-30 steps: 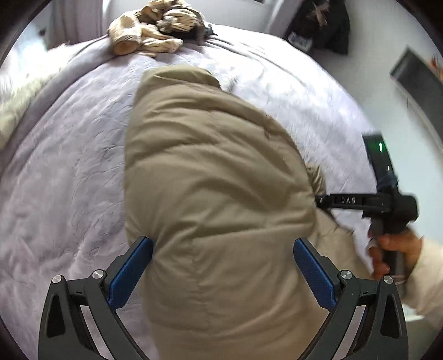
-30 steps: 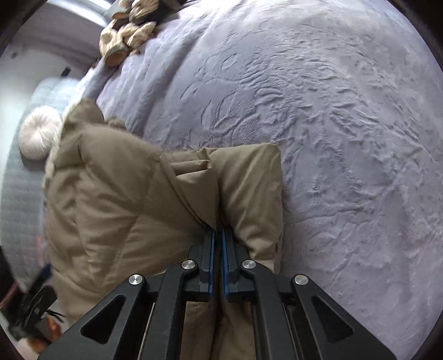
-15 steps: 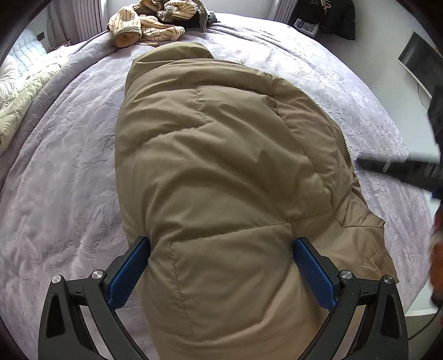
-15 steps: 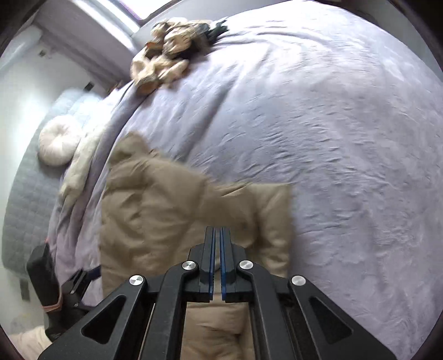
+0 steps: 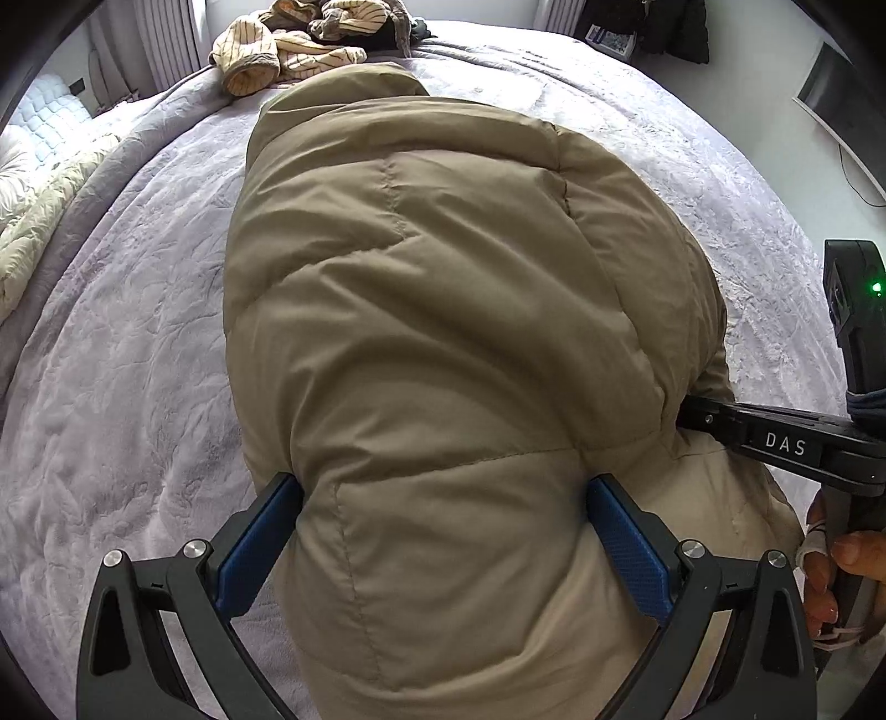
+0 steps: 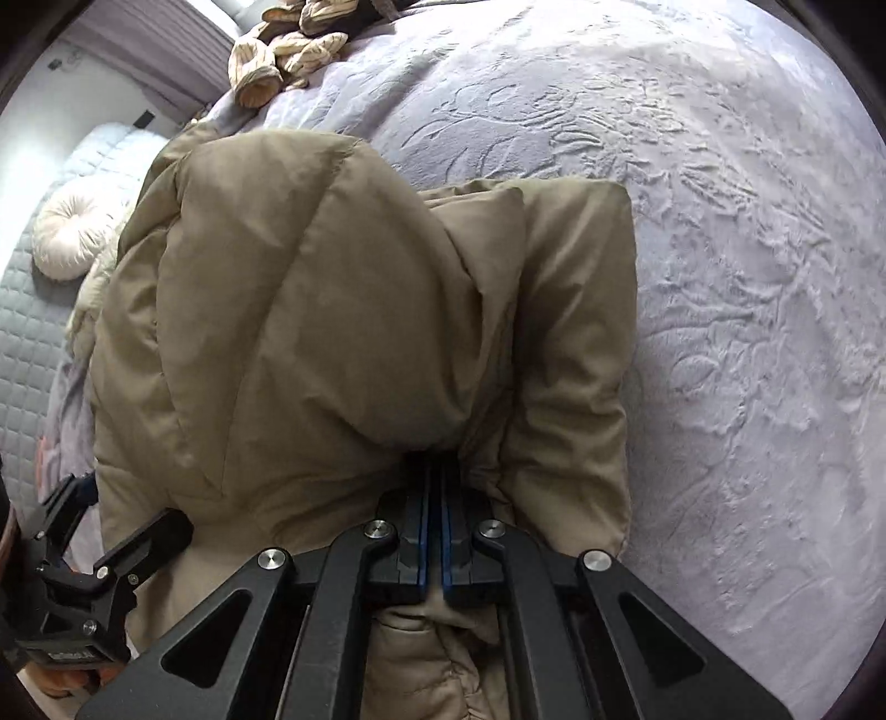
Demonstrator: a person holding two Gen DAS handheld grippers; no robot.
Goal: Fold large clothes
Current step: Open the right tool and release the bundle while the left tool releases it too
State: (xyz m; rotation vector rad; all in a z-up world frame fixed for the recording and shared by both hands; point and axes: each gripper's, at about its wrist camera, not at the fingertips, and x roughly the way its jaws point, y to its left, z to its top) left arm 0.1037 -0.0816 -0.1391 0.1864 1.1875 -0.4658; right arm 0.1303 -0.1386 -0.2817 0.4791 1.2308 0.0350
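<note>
A tan puffer jacket [image 5: 432,310] lies lengthwise on the lavender bedspread [image 5: 111,343], and it fills the left half of the right wrist view [image 6: 310,310]. My left gripper [image 5: 443,531] is open, its blue pads [image 5: 260,543] on either side of the jacket's near bulge. My right gripper [image 6: 437,487] is shut, with its tips pushed into a fold of the jacket. In the left wrist view it reaches in from the right [image 5: 775,437] under the jacket's edge.
A pile of striped cream clothes [image 5: 293,50] lies at the far end of the bed, also in the right wrist view [image 6: 288,50]. A cream quilt [image 5: 39,221] and a round white cushion [image 6: 77,232] lie at the left side. Dark items [image 5: 653,27] hang by the far wall.
The right gripper swung out away from the jacket, then came back in and is again buried in its right-hand fold. The jacket now spreads wider in the left wrist view.
</note>
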